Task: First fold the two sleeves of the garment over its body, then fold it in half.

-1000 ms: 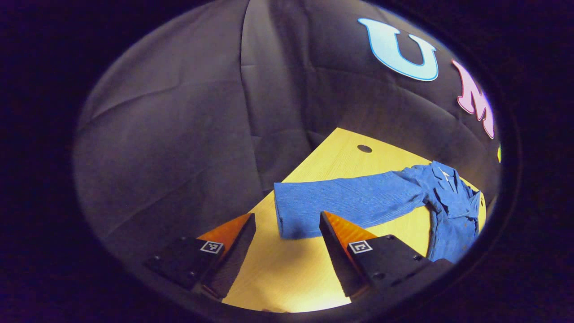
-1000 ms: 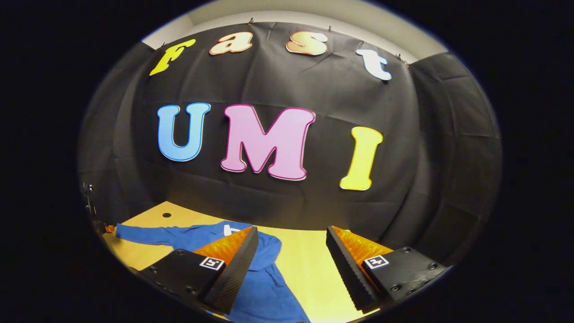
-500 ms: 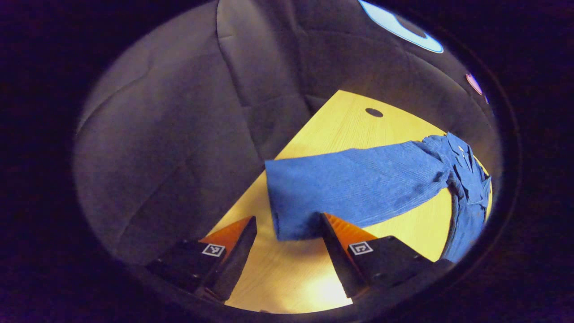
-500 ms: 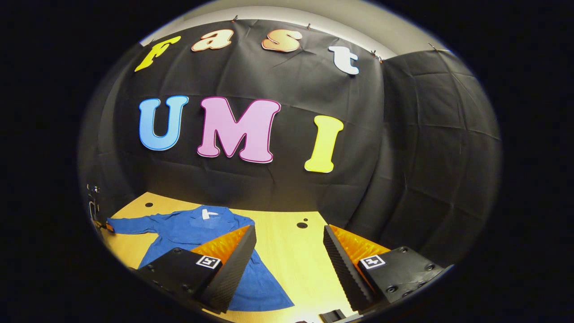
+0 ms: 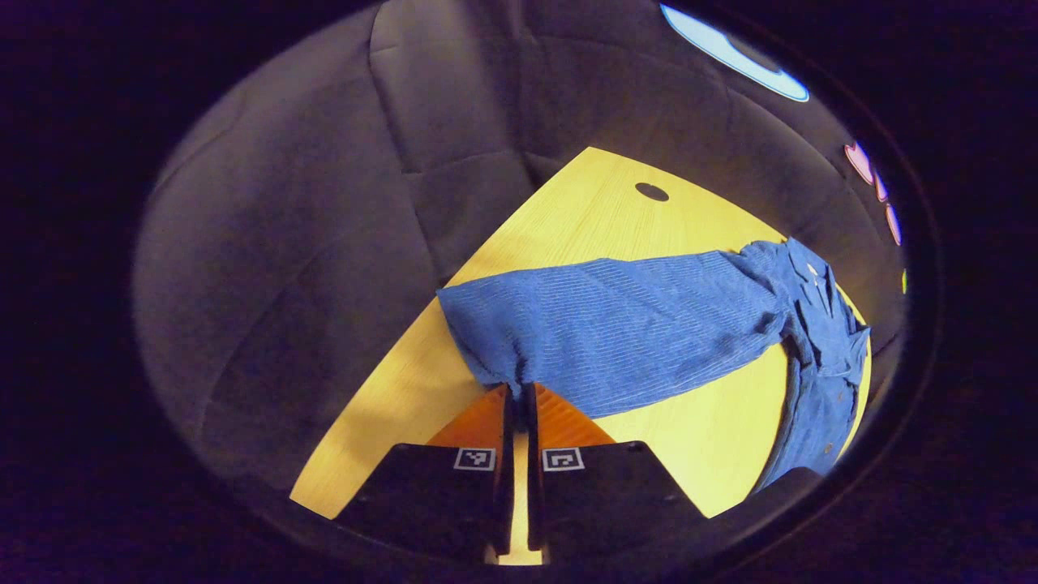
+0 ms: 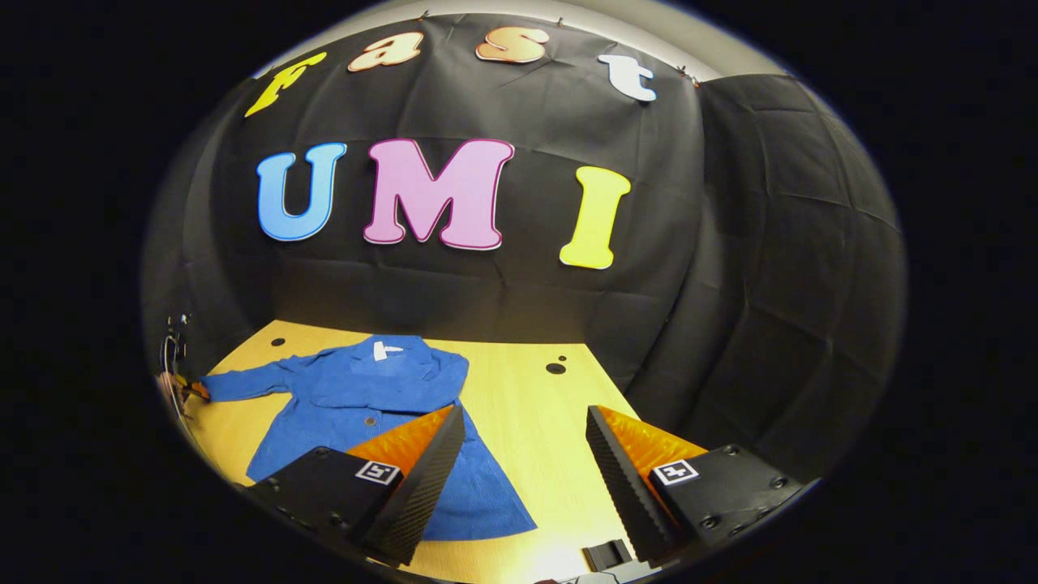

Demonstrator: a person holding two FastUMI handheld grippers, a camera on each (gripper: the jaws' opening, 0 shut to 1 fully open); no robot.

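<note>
Since a second ago the left gripper (image 5: 519, 396) has closed its spread fingers and come forward onto the cuff (image 5: 492, 367) of the blue garment (image 5: 819, 357); the right gripper view has tipped down, so more of the wooden table (image 6: 535, 438) shows. Nearest in the left gripper view, the left gripper is clenched on that cuff, both fingers pressing a bunched fold of cloth at the sleeve's end, close to the table's left edge. From the pinch the sleeve (image 5: 632, 324) runs away to the far right — its long axis leads straight to the shoulder, where the garment's body lies with its collar (image 5: 815, 272) at the far end.

In the right gripper view the right gripper (image 6: 523, 454) hangs with fingers wide apart and nothing between them, above the near right part of the table; the garment's hem is just beside and partly behind its left finger. The body lies flat, collar toward the back wall, the outstretched sleeve pointing left.

So the coming fold turns on this — the body lies rightward along the sleeve's own line, and the left gripper, holding the cuff, is the one placed to carry it across
</note>
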